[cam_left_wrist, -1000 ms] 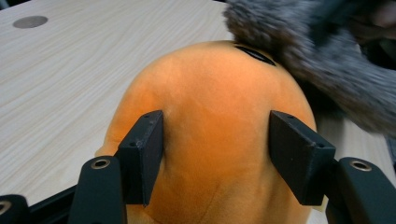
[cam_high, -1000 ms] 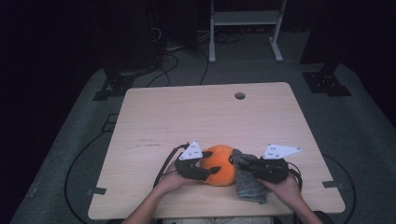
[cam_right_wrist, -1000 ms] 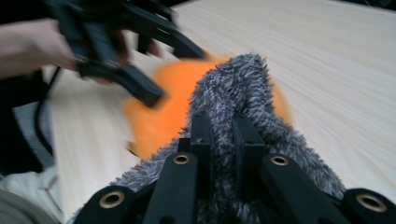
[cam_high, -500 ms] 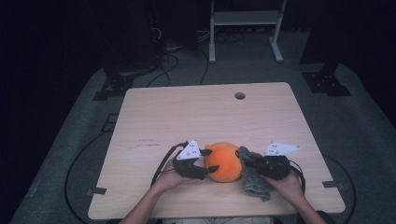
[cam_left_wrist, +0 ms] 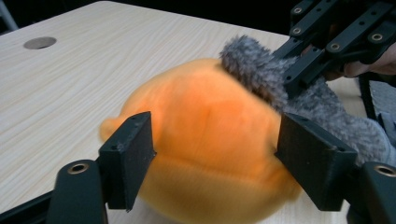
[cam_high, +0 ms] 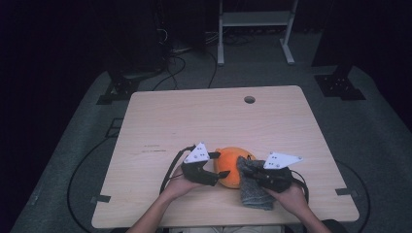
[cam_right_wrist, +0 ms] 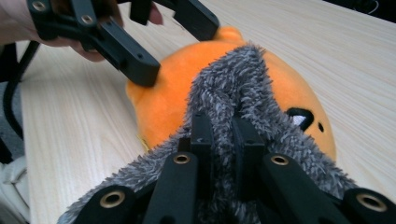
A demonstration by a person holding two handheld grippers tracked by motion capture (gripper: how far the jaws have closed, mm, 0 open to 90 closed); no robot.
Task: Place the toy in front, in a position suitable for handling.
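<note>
A round orange plush toy (cam_high: 232, 166) sits on the light wooden counter (cam_high: 194, 121), close to the near edge and about in the middle of that edge. It has a small black and white eye on one side, seen in the right gripper view. A fuzzy grey cloth (cam_high: 252, 190) lies over the right side of the toy and hangs down onto the counter beside it, toward the near edge. The left hand-held gripper (cam_high: 219, 165) is at the left side of the toy. Its two black jaws stand apart, one on each side of the orange toy, and they have just been opening wider. In the left gripper view the toy sits between them, and the jaws look very close to its sides, but they do not squeeze it. The right hand-held gripper (cam_high: 248, 174) is at the right side of the toy. Its jaws are pressed together on a fold of the grey cloth, and the fuzzy cloth bunches up between them. A small round hole (cam_high: 249, 99) is in the counter near the far edge.
</note>
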